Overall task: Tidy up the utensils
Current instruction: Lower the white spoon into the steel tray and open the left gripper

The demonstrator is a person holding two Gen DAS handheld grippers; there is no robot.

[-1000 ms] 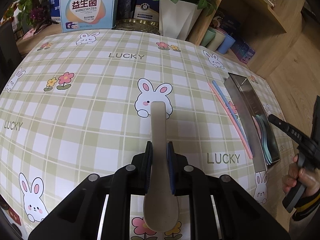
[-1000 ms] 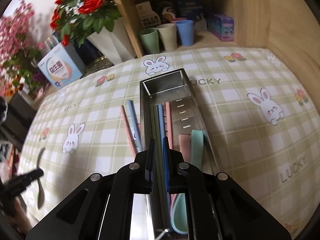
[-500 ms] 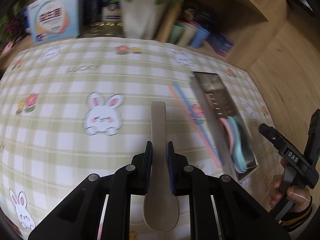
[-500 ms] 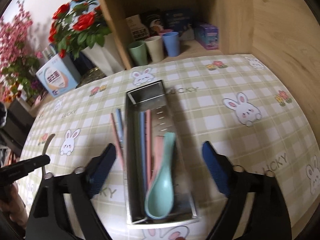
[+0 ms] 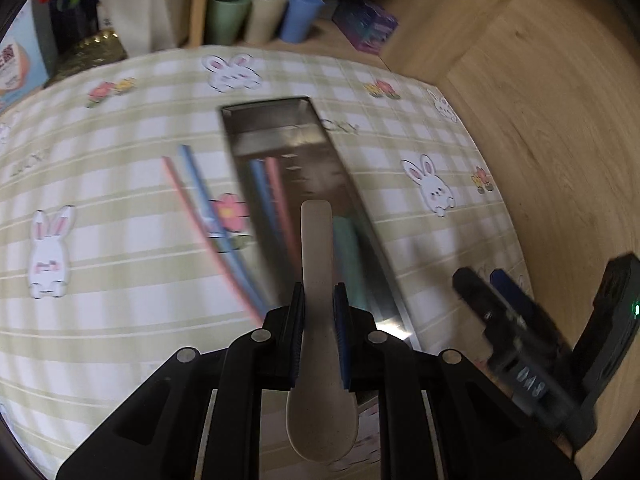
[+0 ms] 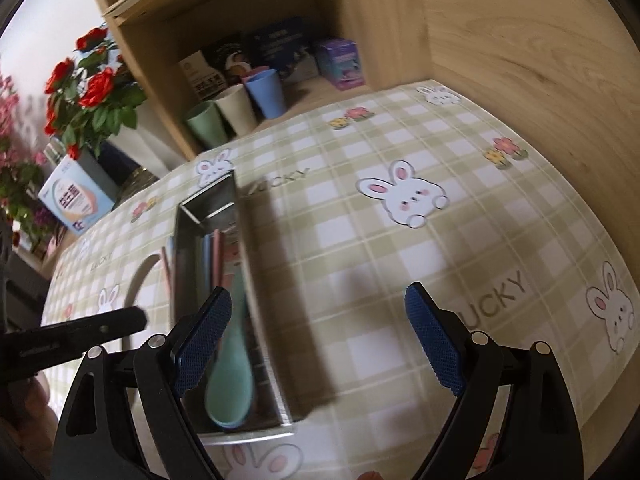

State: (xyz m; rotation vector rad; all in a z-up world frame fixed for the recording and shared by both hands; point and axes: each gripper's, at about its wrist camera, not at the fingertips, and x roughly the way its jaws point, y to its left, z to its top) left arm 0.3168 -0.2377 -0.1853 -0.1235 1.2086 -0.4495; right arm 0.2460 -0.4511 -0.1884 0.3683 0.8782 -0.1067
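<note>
- One beige spoon [image 5: 318, 336] is clamped in the left gripper [image 5: 319, 312], centre-bottom of the left wrist view; handle points up-frame over the steel tray [image 5: 372, 240], bowl toward the lens.
- Tray sits mid-frame on the checked tablecloth [image 6: 400, 240]; inside are a green spoon [image 6: 232, 368], a blue chopstick and a pink one; a pink spoon is mostly hidden under the green one.
- Two more chopsticks [image 5: 208, 220], pink and blue, lie on the cloth just left of the tray.
- Writing: "LUCKY" on the cloth, lower right of the right wrist view; another by the tray's far end is partly cut off. Box [image 6: 76, 200] at left edge has Chinese characters, too blurred to read.
- Motion blur smears the left wrist view; lettering on the right gripper [image 5: 516, 328] at lower right there is unreadable.
- Right gripper jaws stand wide apart, nothing between them; they just opened. The left pad [image 6: 204, 336] overlaps the tray in frame; contact unclear.
- Three cups [image 6: 236, 110], green, beige and blue, on the shelf, upper middle.
</note>
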